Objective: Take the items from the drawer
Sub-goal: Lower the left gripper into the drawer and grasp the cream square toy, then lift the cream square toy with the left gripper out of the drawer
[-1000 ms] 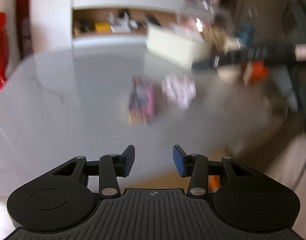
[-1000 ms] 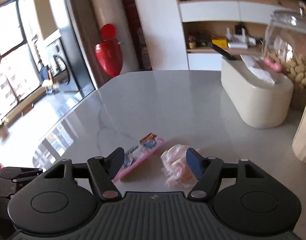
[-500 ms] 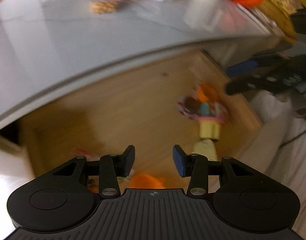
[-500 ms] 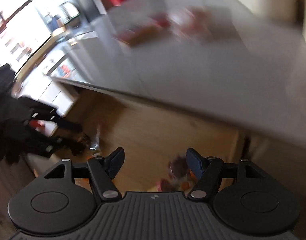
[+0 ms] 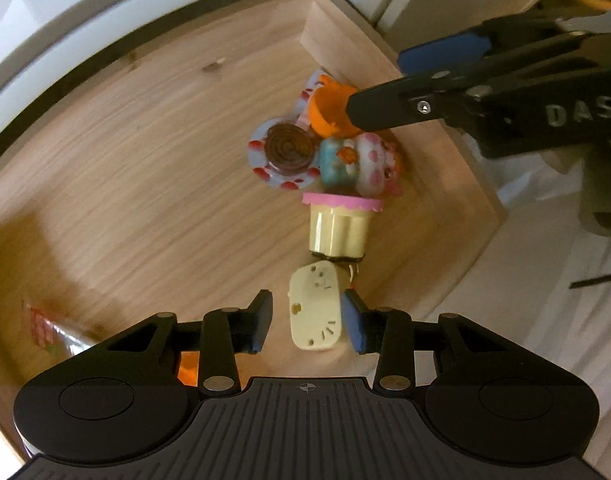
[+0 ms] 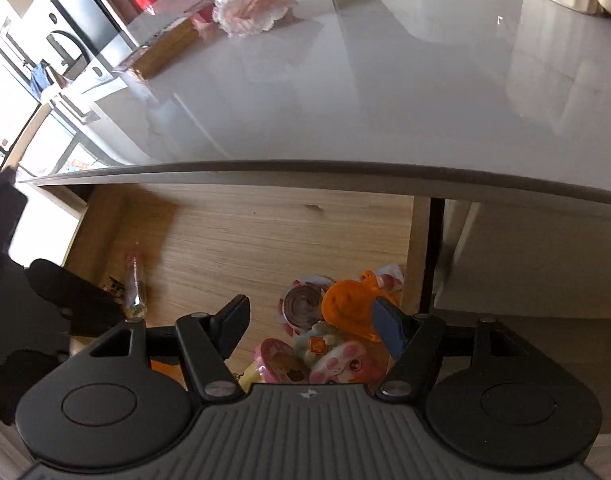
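Now that both my grippers have dropped from the countertop into the open wooden drawer point(image 5: 153, 128) | left gripper point(image 5: 307, 326) spread around cream toast-shaped toy point(image 5: 314, 312) near front edge | right gripper point(image 6: 311, 330) spread over orange plastic toy point(image 6: 347, 308) at right wall | pick imminent, nothing lifted yet.

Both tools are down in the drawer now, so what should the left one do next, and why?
Probably close the left tool: its open fingers already straddle the cream-yellow toast-shaped toy lying on the wooden drawer floor, though depth is hard to judge.
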Tool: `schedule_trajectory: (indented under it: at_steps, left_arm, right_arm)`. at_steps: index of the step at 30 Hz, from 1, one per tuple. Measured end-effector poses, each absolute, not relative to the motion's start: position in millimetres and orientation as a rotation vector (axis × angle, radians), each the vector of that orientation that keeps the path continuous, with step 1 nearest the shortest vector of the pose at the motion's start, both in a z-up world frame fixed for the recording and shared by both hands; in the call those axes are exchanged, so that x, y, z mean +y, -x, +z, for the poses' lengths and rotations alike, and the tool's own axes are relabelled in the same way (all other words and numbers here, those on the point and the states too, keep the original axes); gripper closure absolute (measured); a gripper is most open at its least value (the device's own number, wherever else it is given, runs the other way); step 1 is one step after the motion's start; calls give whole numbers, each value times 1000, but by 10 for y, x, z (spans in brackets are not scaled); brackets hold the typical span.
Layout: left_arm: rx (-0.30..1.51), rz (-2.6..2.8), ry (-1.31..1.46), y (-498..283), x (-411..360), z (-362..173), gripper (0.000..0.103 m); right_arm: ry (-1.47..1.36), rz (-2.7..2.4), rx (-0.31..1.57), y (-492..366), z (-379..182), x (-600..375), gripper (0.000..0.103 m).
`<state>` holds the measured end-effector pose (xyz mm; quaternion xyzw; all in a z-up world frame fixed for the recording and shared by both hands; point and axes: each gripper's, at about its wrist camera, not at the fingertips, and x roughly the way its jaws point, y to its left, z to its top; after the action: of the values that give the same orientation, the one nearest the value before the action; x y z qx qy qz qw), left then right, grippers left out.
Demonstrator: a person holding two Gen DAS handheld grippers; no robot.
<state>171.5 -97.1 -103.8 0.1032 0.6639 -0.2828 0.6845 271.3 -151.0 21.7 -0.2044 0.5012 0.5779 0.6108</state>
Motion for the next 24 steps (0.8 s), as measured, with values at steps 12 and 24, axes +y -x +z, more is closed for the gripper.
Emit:
schedule_trajectory:
  at_steps: [12, 24]
  left_arm:
    - [1570, -629, -273, -1795, -1161, -1301, 62]
    - [1482, -656, -321, -1617, -1186, -1215, 77]
  right_arm:
    - [462, 1362, 1136, -2694, 201, -1479, 34]
    - [486, 1364, 1136, -2714, 175, -1458, 34]
